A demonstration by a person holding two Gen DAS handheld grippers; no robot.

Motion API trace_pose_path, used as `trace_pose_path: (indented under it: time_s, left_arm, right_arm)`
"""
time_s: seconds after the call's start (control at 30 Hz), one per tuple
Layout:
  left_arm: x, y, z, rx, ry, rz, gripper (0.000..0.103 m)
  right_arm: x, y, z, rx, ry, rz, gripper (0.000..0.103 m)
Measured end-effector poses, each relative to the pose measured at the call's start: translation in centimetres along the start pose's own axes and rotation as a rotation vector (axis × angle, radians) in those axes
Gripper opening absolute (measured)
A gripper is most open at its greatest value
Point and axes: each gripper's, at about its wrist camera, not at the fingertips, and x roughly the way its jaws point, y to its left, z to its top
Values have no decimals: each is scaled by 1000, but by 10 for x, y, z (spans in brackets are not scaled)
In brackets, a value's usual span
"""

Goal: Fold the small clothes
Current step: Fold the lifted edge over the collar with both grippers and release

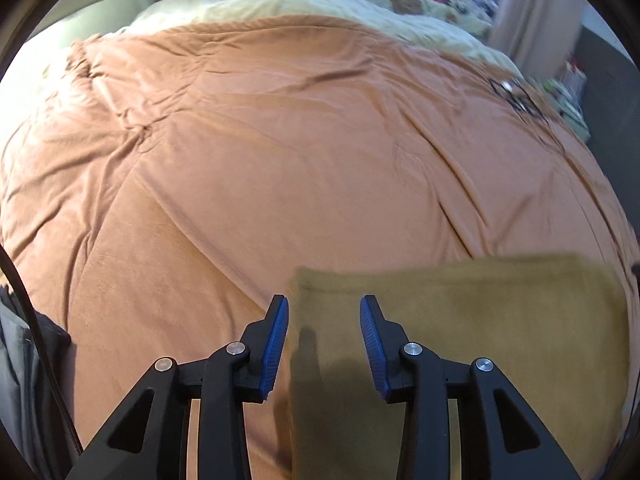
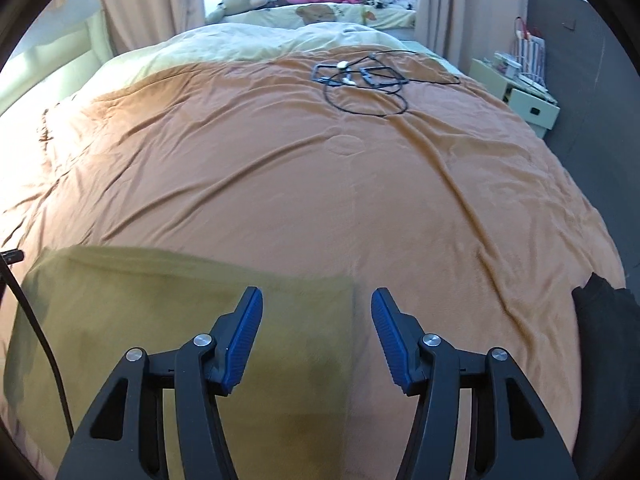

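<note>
Left wrist view shows the left gripper point(image 1: 323, 308) with jaws apart over the left edge of the folded olive cloth point(image 1: 480, 320), which lies flat on the orange blanket point(image 1: 280, 140). Above the cloth's right edge the right gripper point(image 2: 316, 304) hangs spread too. Beyond the cloth, black cables point(image 2: 364, 80) rest on the blanket.

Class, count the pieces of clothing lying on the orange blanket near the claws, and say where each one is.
2. An olive cloth lies flat under both open claws, at the near edge of the orange blanket. A black garment sits at the right edge, partly cut off. Others may be out of view.
</note>
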Motion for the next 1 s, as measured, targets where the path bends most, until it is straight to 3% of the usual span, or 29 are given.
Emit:
trace_pose_path:
  time_s: [0.17,0.27,0.33,0.5,0.63,0.8,1.0]
  left_arm:
    - [-5,-10,-13,35,36,-44,39]
    - [0,-11,-20,41,65,-59,31]
    - [10,-11,-27,43,102,-47,29]
    - [40,-1,-36,6,172,-20,24]
    - [48,3,-32,-18,143,-22,25]
    - [57,-3,-19,-21,118,6,25]
    - [47,-9,-7,-26,64,51,25]
  right_arm:
    - [2,5,-11,-59,71,13,53]
    - [12,6,-19,-76,120,6,35]
    - [22,0,-22,-65,155,8,30]
    - [41,-16,-20,-9,166,-22,29]
    - [51,-20,-10,7,136,-77,29]
    - [72,-18,-8,55,152,-76,29]
    - [50,5,6,2,82,-47,29]
